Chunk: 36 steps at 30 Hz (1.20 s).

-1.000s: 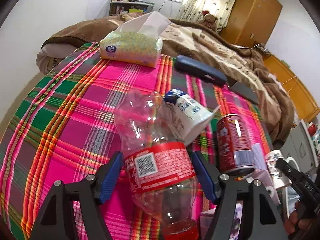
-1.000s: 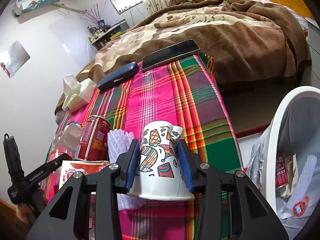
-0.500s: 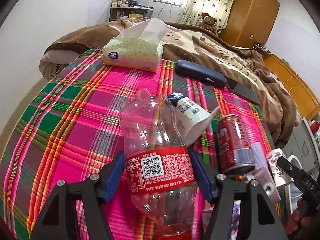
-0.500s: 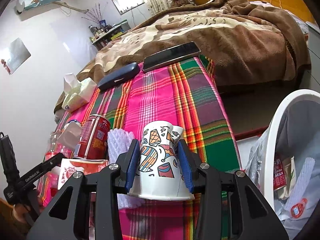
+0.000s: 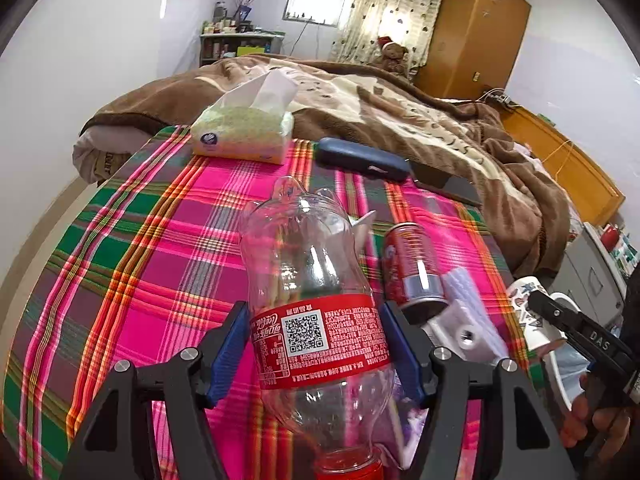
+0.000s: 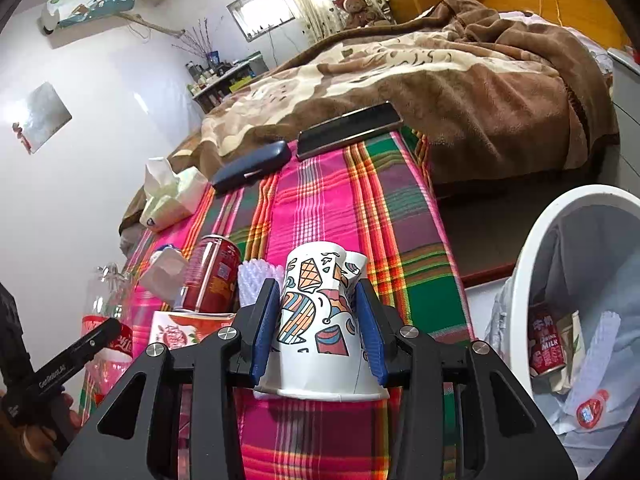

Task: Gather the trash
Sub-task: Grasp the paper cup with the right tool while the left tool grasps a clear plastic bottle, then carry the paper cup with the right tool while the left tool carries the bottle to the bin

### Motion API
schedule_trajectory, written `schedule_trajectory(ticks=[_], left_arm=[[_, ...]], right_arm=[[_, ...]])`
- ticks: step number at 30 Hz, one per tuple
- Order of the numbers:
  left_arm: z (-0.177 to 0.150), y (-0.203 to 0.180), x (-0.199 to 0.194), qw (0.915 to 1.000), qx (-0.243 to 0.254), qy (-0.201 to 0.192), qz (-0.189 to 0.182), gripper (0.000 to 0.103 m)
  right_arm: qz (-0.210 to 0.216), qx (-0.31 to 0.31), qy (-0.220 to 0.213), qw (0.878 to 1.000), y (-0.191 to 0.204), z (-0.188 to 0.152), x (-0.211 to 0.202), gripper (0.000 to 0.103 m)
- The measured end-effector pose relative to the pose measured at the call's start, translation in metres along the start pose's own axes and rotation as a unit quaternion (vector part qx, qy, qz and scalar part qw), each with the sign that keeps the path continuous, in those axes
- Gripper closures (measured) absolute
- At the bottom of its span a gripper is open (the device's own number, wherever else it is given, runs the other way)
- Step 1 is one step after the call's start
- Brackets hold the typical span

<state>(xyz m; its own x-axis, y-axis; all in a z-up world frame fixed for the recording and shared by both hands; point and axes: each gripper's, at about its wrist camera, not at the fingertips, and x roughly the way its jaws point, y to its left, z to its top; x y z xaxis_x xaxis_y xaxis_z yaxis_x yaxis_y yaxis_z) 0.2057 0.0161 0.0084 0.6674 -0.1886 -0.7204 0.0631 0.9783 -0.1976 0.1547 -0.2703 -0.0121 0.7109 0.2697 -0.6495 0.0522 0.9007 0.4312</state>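
My left gripper point(image 5: 314, 320) is shut on a clear crushed plastic bottle point(image 5: 304, 264) with a red label. Its blue pads press the label from both sides, and the bottle hangs tilted above the plaid tablecloth point(image 5: 140, 240). My right gripper point(image 6: 318, 292) is shut on an upside-down patterned paper cup point(image 6: 316, 312), just above the table's near edge. A red can point(image 6: 212, 276) stands between the two grippers. By the can are a white milk carton point(image 6: 164, 268), a white foam net point(image 6: 256, 280) and a red-and-white box point(image 6: 180, 328).
A white bin point(image 6: 536, 240) lined with a bag holds trash, low on the right beside the table. At the table's far end lie a tissue pack point(image 5: 244, 132), a blue case point(image 5: 360, 158) and a phone point(image 6: 348, 128). A bed under a brown blanket point(image 6: 460, 80) lies beyond.
The left jaws closed in onto the bottle's label and lifted it off the cloth; the bottle now covers the milk carton in that view. The right gripper keeps the cup, nearly still.
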Motion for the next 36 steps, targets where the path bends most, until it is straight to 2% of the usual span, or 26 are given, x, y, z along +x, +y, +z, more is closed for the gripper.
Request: schedule_trajectory(ticks=[11,22,30,36], left_arm=[[-0.005,-0.037,-0.035,0.9987,0.033,-0.023,-0.029,0.037],[-0.013,-0.092,-0.047,0.9944,0.077,-0.025,-0.068,0.037],[-0.025,-0.153,-0.048,0.9866,0.125,-0.016,-0.103,0.037],[-0.037,-0.203,-0.045,0.9775,0.162,-0.008,-0.135,0.037]], right_arm=[[0.005,0.013,-0.028,0.999,-0.014,-0.001,-0.033,0.063],[-0.009,0.037,-0.056,0.998,-0.043,-0.003,-0.066,0.062],[-0.029,0.060,-0.075,0.995,-0.076,-0.006,-0.091,0.062],[-0.054,0.076,-0.087,0.992,-0.104,-0.007,-0.109,0.062]])
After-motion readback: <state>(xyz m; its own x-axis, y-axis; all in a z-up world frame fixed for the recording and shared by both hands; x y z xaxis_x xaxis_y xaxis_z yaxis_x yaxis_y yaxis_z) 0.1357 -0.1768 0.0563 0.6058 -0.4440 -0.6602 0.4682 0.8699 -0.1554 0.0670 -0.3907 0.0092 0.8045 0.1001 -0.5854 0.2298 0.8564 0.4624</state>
